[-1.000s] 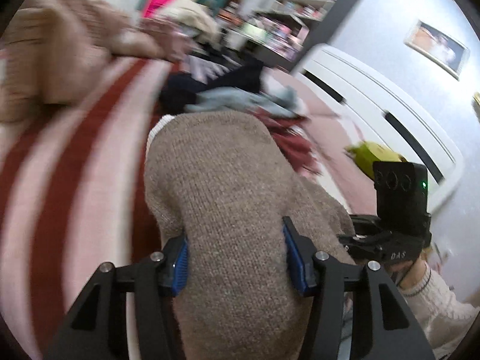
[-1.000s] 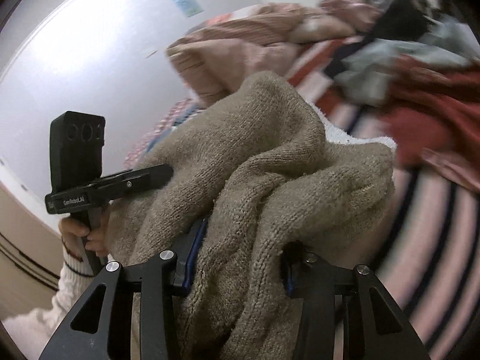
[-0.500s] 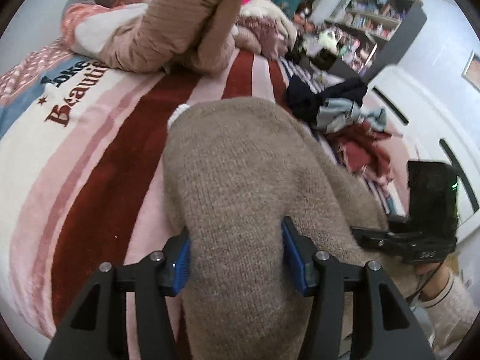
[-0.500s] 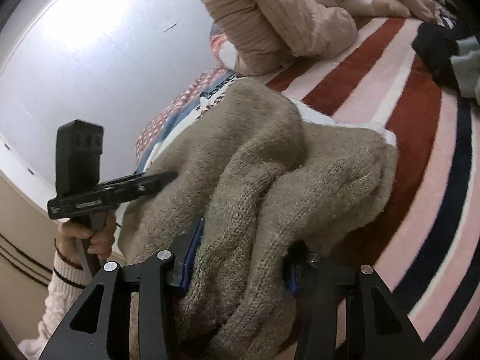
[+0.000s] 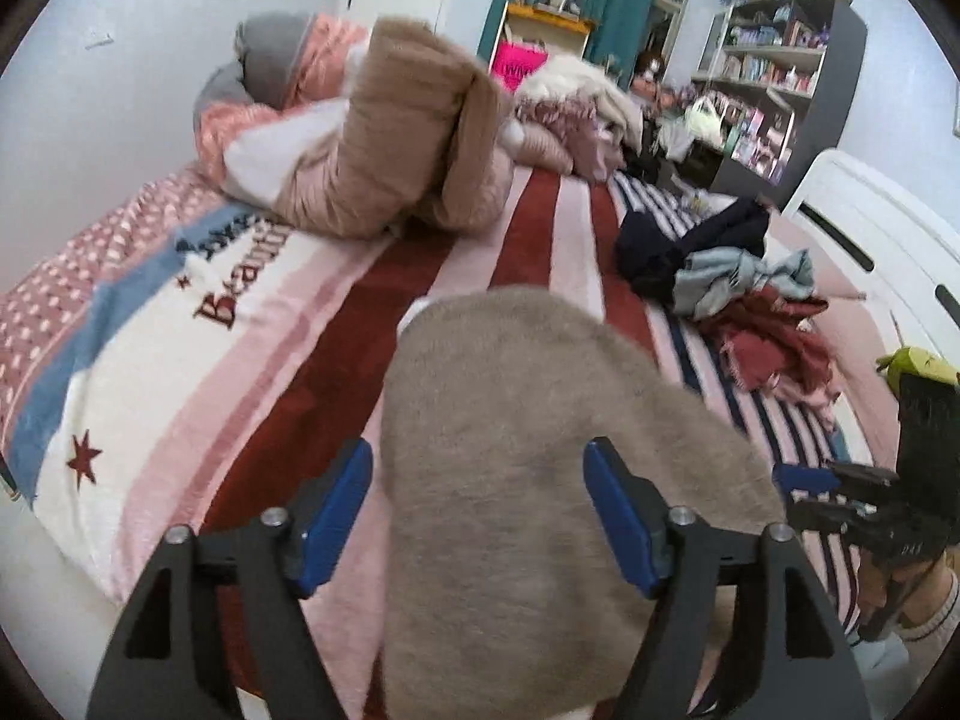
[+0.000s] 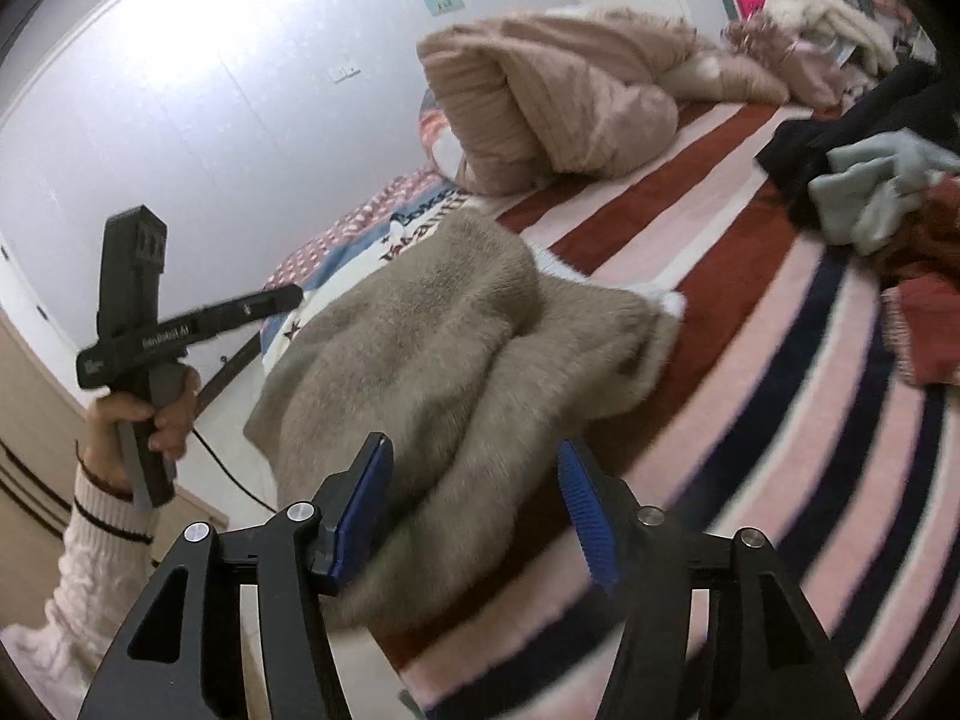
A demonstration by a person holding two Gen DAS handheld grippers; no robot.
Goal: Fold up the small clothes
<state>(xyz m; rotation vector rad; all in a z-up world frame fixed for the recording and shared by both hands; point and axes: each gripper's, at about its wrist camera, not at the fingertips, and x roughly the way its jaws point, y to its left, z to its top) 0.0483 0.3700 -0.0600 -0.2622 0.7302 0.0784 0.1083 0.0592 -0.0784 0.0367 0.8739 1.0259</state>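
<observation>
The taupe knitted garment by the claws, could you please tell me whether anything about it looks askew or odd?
Yes: the taupe knitted garment lies bunched on the striped blanket, a white lining poking out at its far edge. It spills over the bed's near edge, between the open right claw fingers.

Both wrist views sit low at the bed's near edge, close over the beige knit sweater [image 5: 528, 450], facing up the striped blanket [image 6: 750, 360]. Shared: sweater, blanket, pink comforter [image 5: 384, 156].

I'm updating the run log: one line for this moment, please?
left gripper open | right gripper open | beige sweater released on striped blanket
</observation>
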